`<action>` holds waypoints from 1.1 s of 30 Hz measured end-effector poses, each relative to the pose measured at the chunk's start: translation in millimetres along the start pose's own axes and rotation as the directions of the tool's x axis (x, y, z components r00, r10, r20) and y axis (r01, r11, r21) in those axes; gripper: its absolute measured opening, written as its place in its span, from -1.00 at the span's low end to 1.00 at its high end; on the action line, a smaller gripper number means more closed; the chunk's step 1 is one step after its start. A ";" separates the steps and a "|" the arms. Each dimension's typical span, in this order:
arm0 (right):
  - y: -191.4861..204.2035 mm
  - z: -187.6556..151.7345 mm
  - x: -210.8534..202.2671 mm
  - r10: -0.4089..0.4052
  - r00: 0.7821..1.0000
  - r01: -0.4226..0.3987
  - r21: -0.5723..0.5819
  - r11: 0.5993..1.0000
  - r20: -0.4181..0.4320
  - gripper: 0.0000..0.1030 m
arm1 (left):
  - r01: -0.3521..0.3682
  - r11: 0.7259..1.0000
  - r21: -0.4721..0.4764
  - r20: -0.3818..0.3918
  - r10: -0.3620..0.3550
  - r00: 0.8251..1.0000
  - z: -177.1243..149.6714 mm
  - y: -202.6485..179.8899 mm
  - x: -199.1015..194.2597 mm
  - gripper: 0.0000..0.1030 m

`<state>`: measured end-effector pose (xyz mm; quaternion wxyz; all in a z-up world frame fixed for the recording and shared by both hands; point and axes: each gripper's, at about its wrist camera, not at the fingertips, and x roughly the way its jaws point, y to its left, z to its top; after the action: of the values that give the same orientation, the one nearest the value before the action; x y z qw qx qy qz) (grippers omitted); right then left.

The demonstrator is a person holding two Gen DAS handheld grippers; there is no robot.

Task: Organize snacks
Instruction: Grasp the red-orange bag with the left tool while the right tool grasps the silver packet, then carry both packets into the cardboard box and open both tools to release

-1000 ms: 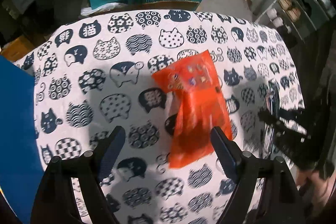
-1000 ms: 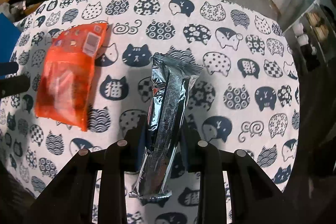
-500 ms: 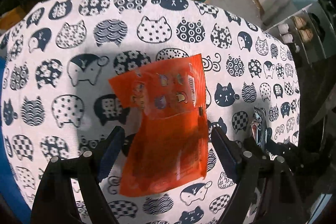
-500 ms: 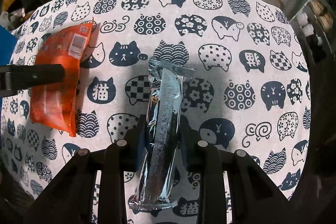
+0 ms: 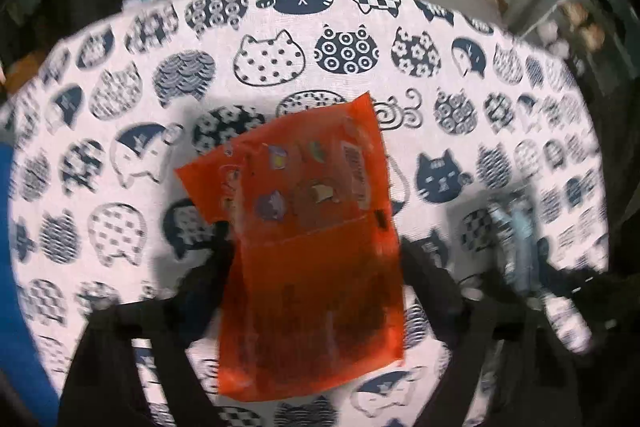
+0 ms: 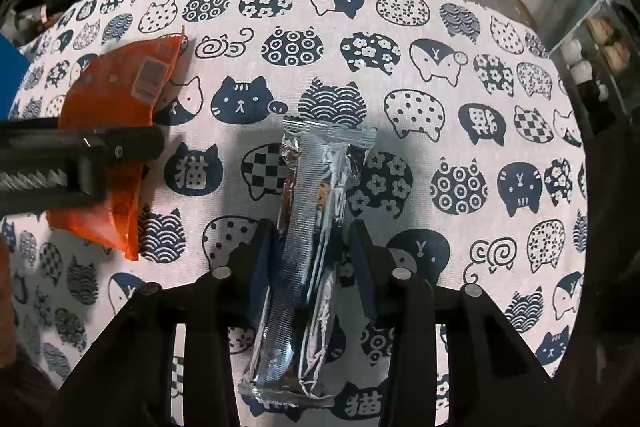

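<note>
My left gripper (image 5: 316, 251) points steeply down, its two black fingers (image 5: 208, 267) standing at about eight and four o'clock in its own blurred view. Its jaws are closing, and the orange packet (image 5: 312, 267) lies between them; whether the pads press on it I cannot tell. My right gripper (image 6: 310, 247) also points steeply down, its fingers (image 6: 260, 251) clamped from nine and three o'clock on the silver bar (image 6: 312, 235). In the right wrist view, a left finger reaches in from nine o'clock.

The character 猫 on some tablecloth (image 6: 400, 27) cat faces (image 6: 193, 173).
</note>
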<state>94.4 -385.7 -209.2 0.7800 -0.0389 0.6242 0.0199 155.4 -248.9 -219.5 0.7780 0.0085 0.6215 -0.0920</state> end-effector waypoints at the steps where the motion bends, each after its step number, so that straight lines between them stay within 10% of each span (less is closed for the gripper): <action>1: 0.8 -1.1 0.4 0.000 1.000 0.000 -0.002 1.000 -0.001 -0.47 | -0.009 1.000 0.020 0.009 0.009 1.000 -1.6 -3.1 -1.0 0.31; 8: 6.4 -0.7 -4.4 0.063 0.998 -0.063 0.011 0.998 -0.008 -0.48 | 0.009 0.995 0.100 0.020 -0.011 1.000 -8.0 0.9 -13.8 -0.25; 33: 73.4 17.3 -79.8 0.136 0.986 -0.129 -0.085 0.988 0.094 -0.49 | -0.095 0.977 0.193 0.175 0.061 0.983 -49.9 80.2 -105.9 -0.33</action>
<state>87.8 -309.7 -130.3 0.8051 -0.0269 0.5844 0.0982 97.3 -149.7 -136.3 0.8258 0.1033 0.5404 -0.1237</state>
